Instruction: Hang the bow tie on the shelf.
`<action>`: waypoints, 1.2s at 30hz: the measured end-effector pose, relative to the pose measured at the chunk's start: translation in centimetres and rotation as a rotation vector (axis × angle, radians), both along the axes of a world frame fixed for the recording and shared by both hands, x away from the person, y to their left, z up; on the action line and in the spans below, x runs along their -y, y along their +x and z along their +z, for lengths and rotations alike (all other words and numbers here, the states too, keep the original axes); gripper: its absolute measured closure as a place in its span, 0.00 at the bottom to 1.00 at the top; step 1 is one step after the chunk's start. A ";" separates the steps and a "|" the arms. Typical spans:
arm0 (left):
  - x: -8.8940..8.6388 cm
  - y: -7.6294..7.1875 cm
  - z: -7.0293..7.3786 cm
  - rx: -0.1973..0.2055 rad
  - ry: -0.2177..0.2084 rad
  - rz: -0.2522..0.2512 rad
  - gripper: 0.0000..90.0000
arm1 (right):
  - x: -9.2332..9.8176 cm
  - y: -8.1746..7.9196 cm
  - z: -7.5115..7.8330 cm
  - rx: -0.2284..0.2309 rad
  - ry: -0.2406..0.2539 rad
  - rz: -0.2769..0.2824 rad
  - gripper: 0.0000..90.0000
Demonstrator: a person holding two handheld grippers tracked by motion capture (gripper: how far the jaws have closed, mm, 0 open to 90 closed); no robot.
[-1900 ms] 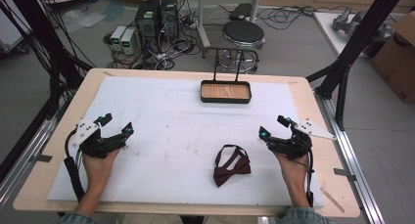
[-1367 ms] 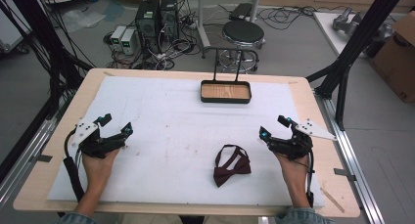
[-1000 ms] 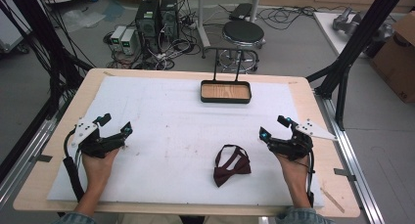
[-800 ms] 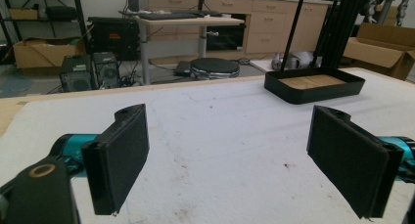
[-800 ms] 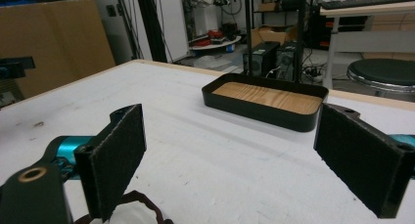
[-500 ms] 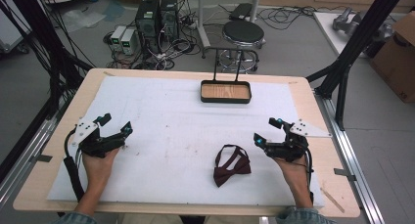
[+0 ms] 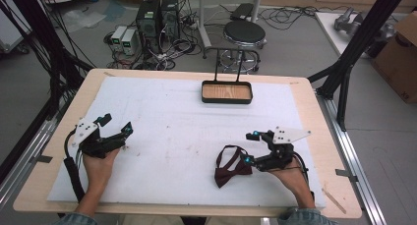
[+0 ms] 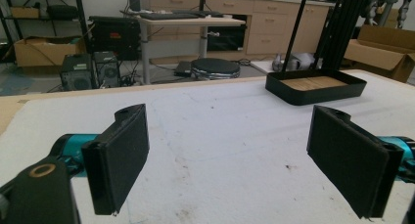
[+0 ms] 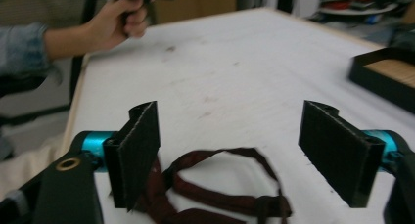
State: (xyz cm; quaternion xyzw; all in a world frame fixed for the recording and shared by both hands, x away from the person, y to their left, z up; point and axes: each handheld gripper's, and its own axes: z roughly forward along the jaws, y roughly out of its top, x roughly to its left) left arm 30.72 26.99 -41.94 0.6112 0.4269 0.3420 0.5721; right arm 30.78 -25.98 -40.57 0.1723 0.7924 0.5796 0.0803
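Now right claw [image 9: 230, 150] closing, bow tie [image 9: 215, 194] between

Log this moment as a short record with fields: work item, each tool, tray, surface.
work item: dark red bow tie, lying flat, strap looped
right tool: jaws apart and just closing, over the bow tie's strap, pads not on it
left tool: open, nothing between its jaws
tray: black tray, wooden bottom, far edge
surface: white mat
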 end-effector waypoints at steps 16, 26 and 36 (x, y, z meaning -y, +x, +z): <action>0.0 0.1 -0.1 -0.005 0.002 -0.002 0.18 | -2.9 -0.7 -2.3 -0.035 -0.311 0.242 0.46; 0.0 0.1 -0.1 -0.007 -0.002 -0.007 0.18 | -3.4 -1.0 -2.7 -0.010 -0.390 0.265 0.55; -0.1 0.2 -0.1 -0.010 -0.007 0.000 0.18 | -3.9 -1.3 -3.0 0.035 -0.472 0.276 0.58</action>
